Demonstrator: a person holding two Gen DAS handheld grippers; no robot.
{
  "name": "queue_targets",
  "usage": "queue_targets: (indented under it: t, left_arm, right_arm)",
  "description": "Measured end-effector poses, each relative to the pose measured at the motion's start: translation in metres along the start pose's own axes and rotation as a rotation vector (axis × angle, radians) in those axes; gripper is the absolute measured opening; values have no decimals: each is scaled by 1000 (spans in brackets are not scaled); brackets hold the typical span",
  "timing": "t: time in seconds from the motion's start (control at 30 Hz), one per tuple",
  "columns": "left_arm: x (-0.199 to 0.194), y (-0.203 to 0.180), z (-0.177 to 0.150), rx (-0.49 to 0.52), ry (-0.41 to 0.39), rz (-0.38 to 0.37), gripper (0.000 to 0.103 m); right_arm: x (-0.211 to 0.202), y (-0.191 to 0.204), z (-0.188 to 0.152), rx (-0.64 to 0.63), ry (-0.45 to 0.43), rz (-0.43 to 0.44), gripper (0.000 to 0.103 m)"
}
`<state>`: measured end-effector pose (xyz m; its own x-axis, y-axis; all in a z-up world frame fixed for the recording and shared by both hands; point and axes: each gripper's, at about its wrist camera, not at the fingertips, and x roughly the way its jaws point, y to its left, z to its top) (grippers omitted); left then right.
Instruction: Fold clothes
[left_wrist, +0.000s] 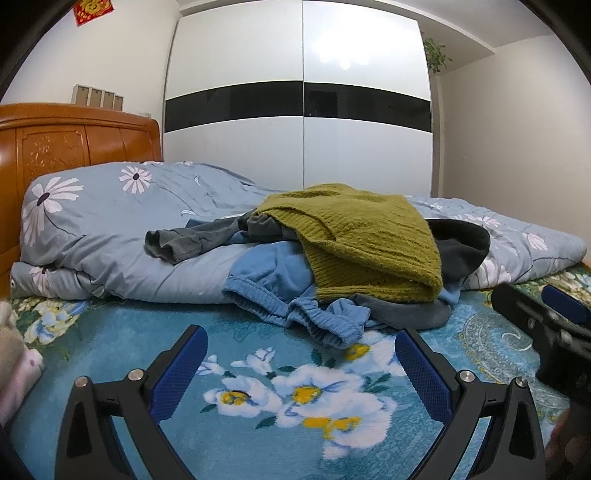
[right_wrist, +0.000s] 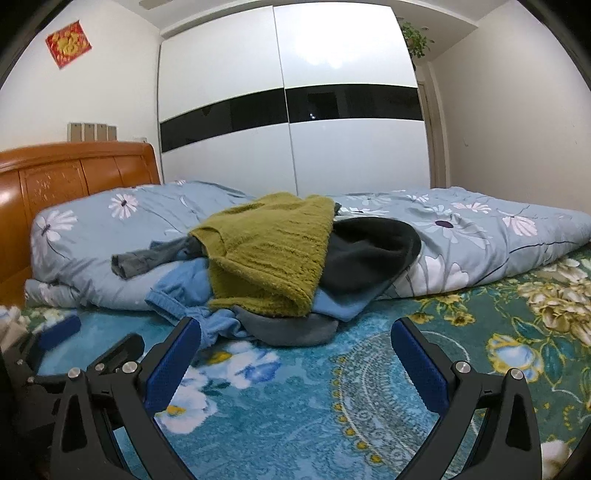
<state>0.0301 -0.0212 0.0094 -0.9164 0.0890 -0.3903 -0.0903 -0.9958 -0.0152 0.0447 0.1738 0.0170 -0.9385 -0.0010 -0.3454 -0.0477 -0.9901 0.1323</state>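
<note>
A heap of clothes lies on the bed against the folded quilt. An olive-green knitted sweater (left_wrist: 369, 240) (right_wrist: 273, 254) sits on top. Under it are a light blue garment with ribbed cuffs (left_wrist: 280, 291) (right_wrist: 184, 291), a dark grey garment (left_wrist: 184, 242) (right_wrist: 140, 258) and a black fleece piece (left_wrist: 461, 247) (right_wrist: 369, 254). My left gripper (left_wrist: 301, 354) is open just short of the blue cuffs, nothing between its blue pads. My right gripper (right_wrist: 295, 350) is open too, its left pad (right_wrist: 177, 354) close to the blue garment's edge. Each gripper shows at the edge of the other's view.
A folded blue quilt with white daisies (left_wrist: 110, 229) (right_wrist: 480, 240) runs across the bed behind the heap. The bedspread (left_wrist: 258, 424) (right_wrist: 332, 406) is teal with flowers. An orange wooden headboard (left_wrist: 55, 144) stands left, a white wardrobe (left_wrist: 303, 129) behind. A pink soft thing (left_wrist: 18, 373) lies at far left.
</note>
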Motion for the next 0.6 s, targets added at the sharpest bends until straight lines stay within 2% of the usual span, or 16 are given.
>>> queue_targets:
  t: [0.17, 0.27, 0.37, 0.47, 0.5, 0.57, 0.6]
  left_arm:
    - [1, 12, 1, -34, 1, -8, 103]
    - [-2, 19, 3, -34, -11, 6, 103]
    - [-6, 28, 6, -34, -23, 23, 103]
    - [-8, 37, 7, -56, -28, 26, 103]
    - [-8, 40, 7, -65, -26, 28, 103]
    - [-7, 45, 7, -81, -22, 31, 103]
    - [-7, 48, 6, -92, -20, 33, 103]
  right_arm:
    - [24, 0, 8, -9, 55, 43, 103]
    - [52, 7, 18, -42, 116, 70, 103]
    - [87, 21, 24, -174, 158, 12, 103]
    - [121, 25, 25, -249, 218, -43, 103]
    - [129, 25, 25, -257, 236, -63, 99]
    - [143, 22, 23, -250, 274, -85, 77]
    - [150, 20, 23, -245, 292, -95, 60]
